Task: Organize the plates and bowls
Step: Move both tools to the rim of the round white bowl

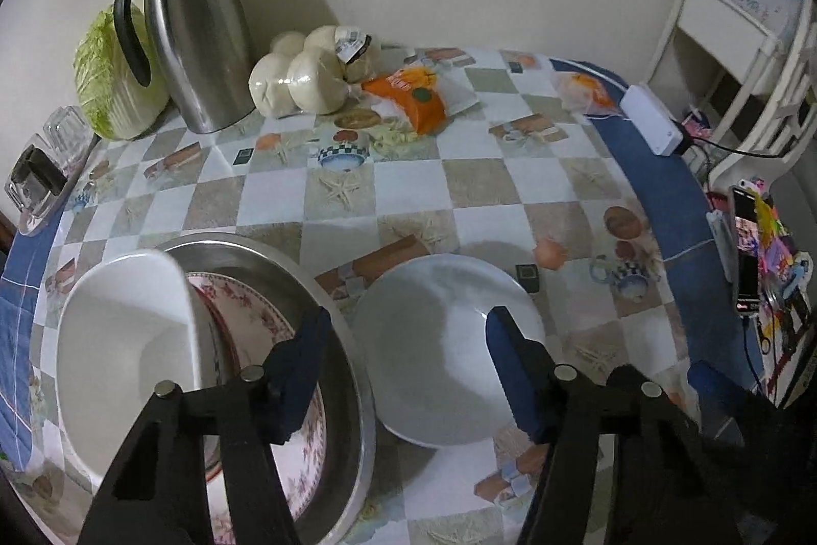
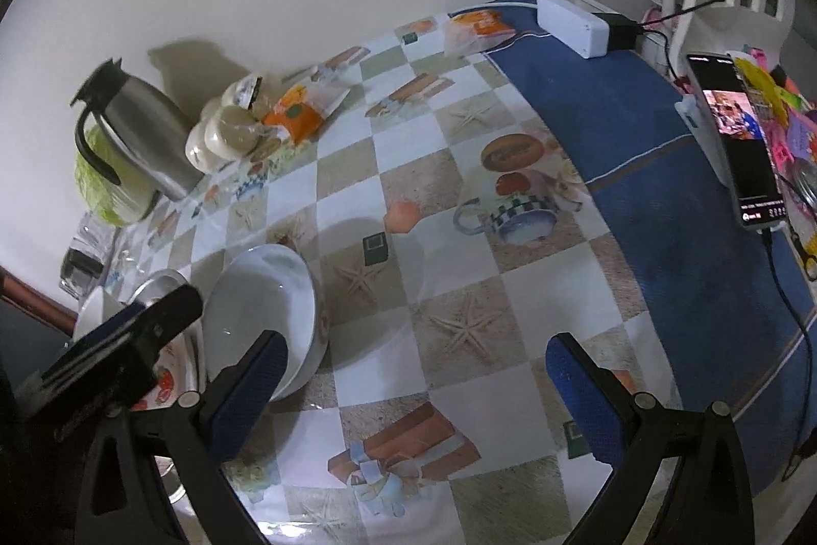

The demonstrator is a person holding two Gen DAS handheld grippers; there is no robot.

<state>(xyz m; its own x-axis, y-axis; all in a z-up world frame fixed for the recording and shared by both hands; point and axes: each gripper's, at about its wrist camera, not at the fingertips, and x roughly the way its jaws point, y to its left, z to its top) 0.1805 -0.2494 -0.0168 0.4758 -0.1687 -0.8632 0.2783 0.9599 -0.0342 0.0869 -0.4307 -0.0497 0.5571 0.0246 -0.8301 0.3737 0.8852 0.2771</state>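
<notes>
Dim, cool indoor light; the jug [image 1: 191, 29] throws a hard wall shadow (fisheye bends edges, corners go black), slightly soft.

Both hand-held grippers — left [image 1: 408, 356], right [image 2: 413, 371] — agape

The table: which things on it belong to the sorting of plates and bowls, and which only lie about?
For the job:
white bowl
tilted white bowl
floral plate
metal basin

Lying about:
steel jug
cabbage
bagged buns
orange packet
power strip
phone
</notes>
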